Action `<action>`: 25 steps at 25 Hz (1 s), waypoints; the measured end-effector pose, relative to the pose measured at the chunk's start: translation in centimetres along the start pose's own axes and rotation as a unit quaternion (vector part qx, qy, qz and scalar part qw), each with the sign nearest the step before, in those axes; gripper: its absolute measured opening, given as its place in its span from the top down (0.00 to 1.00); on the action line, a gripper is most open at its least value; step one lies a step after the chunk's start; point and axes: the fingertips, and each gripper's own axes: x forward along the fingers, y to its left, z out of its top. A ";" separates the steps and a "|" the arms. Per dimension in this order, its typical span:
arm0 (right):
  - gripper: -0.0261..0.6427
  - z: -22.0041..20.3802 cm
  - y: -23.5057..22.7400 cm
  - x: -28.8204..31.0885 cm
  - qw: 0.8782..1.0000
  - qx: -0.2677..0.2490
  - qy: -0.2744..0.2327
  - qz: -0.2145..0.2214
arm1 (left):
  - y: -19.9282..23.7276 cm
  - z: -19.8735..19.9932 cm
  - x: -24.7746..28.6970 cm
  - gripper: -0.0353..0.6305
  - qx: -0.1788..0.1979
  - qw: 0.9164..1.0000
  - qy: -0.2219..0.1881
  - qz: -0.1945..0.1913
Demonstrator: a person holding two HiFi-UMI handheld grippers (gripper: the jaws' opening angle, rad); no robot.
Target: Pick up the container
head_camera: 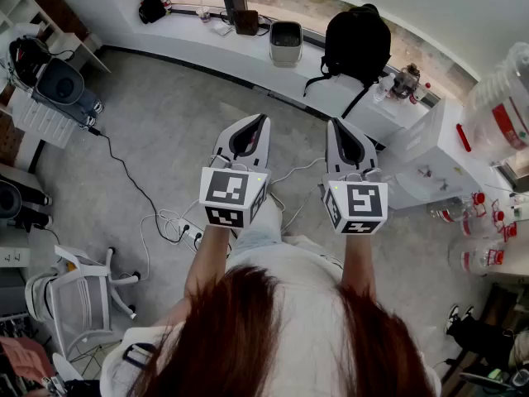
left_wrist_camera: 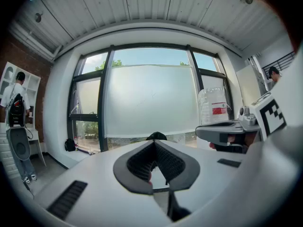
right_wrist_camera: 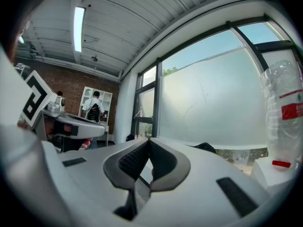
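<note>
Left gripper [left_wrist_camera: 154, 141] and right gripper [right_wrist_camera: 147, 138]: jaws together, empty.

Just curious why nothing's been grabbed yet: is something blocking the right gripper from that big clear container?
Nothing visible does. The right gripper, jaws shut and empty, points toward the window, while the clear container stands off to its right on the white surface, with only open air between them.

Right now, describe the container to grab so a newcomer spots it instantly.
Look at the white table on the right of the head view. The container stands on it at the picture's right edge: a tall clear plastic jar with a red label. The clear tubs nearby are low, with red clips.
</note>
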 end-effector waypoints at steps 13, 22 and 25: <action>0.92 0.0 -2.3 5.1 0.999 0.031 0.004 -0.009 | 2.7 0.7 5.9 0.92 0.002 1.000 0.010 -0.004; 0.92 0.2 -3.9 11.6 0.999 0.038 0.007 -0.024 | 6.9 0.5 11.3 0.92 -0.001 1.000 0.027 -0.012; 0.92 0.5 -4.4 13.8 0.999 0.043 0.004 -0.032 | 8.5 0.8 13.0 0.92 0.000 0.999 0.030 -0.016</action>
